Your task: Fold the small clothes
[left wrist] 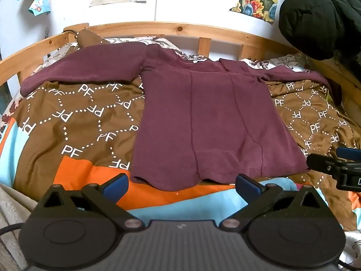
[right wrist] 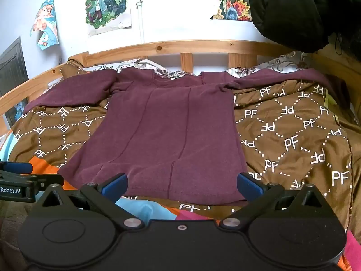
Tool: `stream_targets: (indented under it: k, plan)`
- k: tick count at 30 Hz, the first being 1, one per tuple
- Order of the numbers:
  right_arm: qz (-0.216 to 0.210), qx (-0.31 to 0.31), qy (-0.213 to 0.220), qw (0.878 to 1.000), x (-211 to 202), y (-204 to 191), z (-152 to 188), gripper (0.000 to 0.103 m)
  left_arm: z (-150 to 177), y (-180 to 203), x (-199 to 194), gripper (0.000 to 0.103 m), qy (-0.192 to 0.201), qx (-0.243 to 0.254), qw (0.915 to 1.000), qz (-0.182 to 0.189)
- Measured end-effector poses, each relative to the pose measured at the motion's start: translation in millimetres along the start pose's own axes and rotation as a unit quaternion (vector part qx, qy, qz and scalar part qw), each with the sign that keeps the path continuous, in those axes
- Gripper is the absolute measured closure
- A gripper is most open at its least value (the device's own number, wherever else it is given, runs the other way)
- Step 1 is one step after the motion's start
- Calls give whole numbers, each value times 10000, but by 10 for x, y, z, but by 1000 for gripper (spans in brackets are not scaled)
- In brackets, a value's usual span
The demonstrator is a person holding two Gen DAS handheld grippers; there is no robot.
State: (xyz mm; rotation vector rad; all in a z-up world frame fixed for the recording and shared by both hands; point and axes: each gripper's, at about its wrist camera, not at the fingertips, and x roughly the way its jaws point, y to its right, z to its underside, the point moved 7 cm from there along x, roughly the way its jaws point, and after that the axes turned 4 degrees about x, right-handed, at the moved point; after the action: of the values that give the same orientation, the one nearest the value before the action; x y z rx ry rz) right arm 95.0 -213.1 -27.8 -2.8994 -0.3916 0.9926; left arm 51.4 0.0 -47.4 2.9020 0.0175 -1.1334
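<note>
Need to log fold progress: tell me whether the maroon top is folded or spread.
Spread. The top lies flat on the quilt, both sleeves stretched out sideways, hem toward the open grippers; no part is folded over.

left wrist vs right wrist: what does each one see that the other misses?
Left wrist only: the shirt's near-left hem corner, and the right gripper at its right edge.

Right wrist only: the dark panel on the left wall, the full blond-character poster, and the left gripper at its left edge.

Both: the shirt laid flat with sleeves spread on the quilt, the headboard, the black jacket, and jaws open and empty.
</note>
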Motion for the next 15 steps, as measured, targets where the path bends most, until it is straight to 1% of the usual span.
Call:
stream_targets:
  k: [9, 10, 15]
  plan:
    - [4, -50, 21, 10000, -35, -59, -17, 1, -1, 1, -1, 1, -1, -4, 10000, 14]
    - [-18, 43, -38, 10000, 17, -6, -16, 1, -1, 1, -2, 1, 0, -3, 10000, 18]
    - [-18, 55, -56, 10000, 16, -6, -23, 1, 0, -1, 0, 1, -4, -6, 10000, 10]
